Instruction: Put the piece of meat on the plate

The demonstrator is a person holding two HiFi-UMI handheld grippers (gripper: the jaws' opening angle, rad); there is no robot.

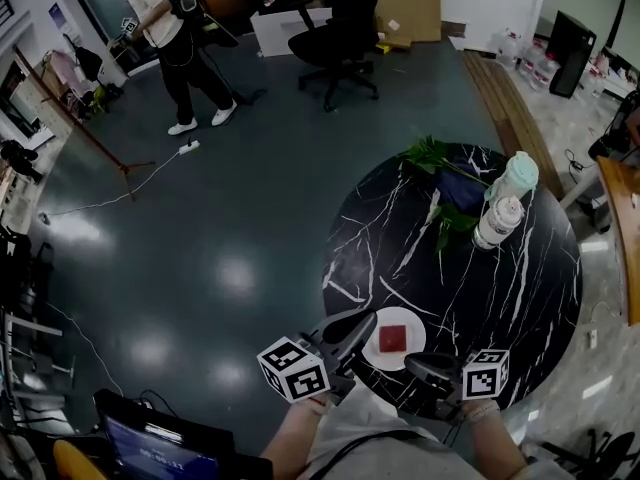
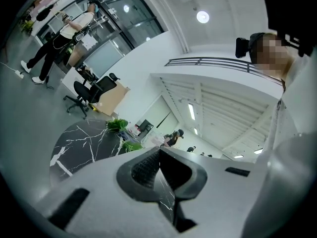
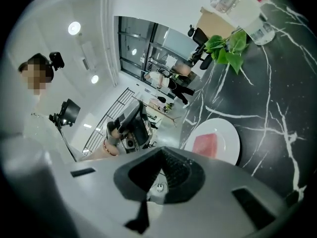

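A red square piece of meat lies flat in the middle of a white plate at the near edge of the round black marble table. My left gripper hovers just left of the plate, its jaws closed with nothing between them. My right gripper sits at the plate's near right rim, also shut and empty. In the right gripper view the meat and plate lie just beyond the jaws, with the left gripper behind them. The left gripper view looks across the table.
Two bottles and a leafy plant stand on the far side of the table. A black office chair and a standing person are across the floor. A laptop sits at my lower left.
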